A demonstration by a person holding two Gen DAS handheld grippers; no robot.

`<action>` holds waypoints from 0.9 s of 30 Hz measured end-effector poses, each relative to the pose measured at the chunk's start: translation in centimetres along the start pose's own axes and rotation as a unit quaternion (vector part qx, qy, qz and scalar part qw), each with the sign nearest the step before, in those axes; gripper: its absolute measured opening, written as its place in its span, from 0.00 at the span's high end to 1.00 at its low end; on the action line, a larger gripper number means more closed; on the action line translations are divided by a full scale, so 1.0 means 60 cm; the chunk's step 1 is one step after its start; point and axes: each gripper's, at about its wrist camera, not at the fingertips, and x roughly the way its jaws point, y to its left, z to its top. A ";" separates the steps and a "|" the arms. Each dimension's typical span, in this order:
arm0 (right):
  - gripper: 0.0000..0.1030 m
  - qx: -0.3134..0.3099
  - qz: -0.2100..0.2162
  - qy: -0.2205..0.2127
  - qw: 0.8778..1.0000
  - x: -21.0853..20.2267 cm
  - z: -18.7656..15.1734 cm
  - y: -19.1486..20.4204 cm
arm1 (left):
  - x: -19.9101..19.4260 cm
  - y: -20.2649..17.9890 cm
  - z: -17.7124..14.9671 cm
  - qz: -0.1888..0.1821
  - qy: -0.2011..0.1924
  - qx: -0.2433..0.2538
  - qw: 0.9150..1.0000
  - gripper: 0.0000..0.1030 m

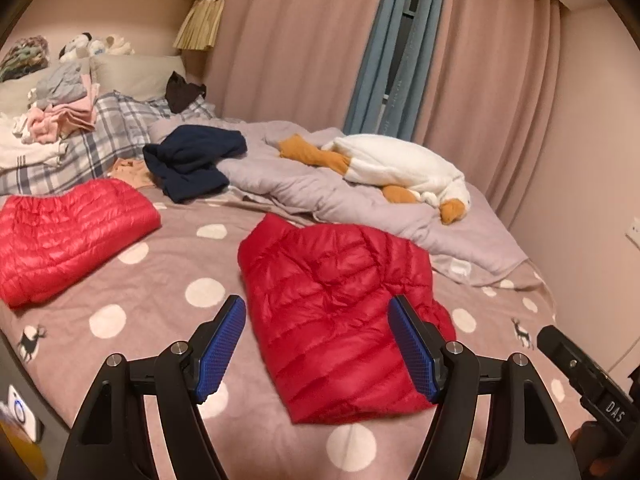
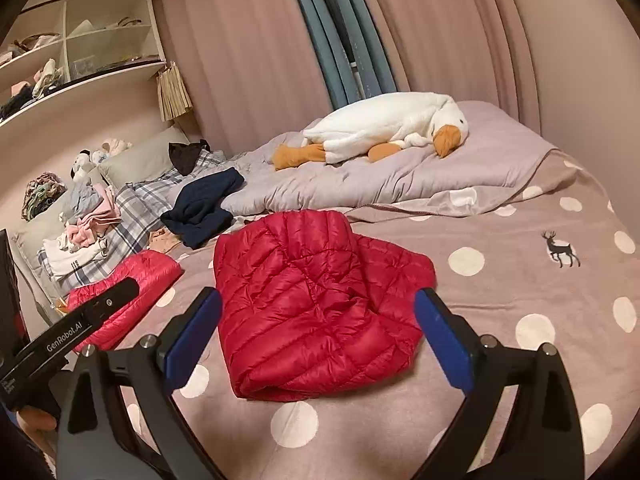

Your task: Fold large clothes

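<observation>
Red down jacket (image 1: pixel 340 316) lies folded into a compact bundle on the polka-dot bed (image 1: pixel 160 280), just ahead of both grippers. Left gripper (image 1: pixel 316 348) & right gripper (image 2: pixel 318 340) hover w/ fingers wide, holding nothing. Looks near done; I'd press puffy layers flat, square the edges. Long axis runs roughly away from cameras, tilted left at far end. Second red jacket (image 1: pixel 68 236) lies apart, left.

The left gripper (image 1: pixel 318 312) and right gripper (image 2: pixel 318 306) both point toward twelve o'clock, jaws spread wide, gripping nothing.
</observation>
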 end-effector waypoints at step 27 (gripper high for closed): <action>0.01 -0.030 -0.026 -0.030 0.999 -0.066 -0.002 0.027 | -0.065 -0.015 -0.005 -0.062 -0.034 -0.029 0.997 0.02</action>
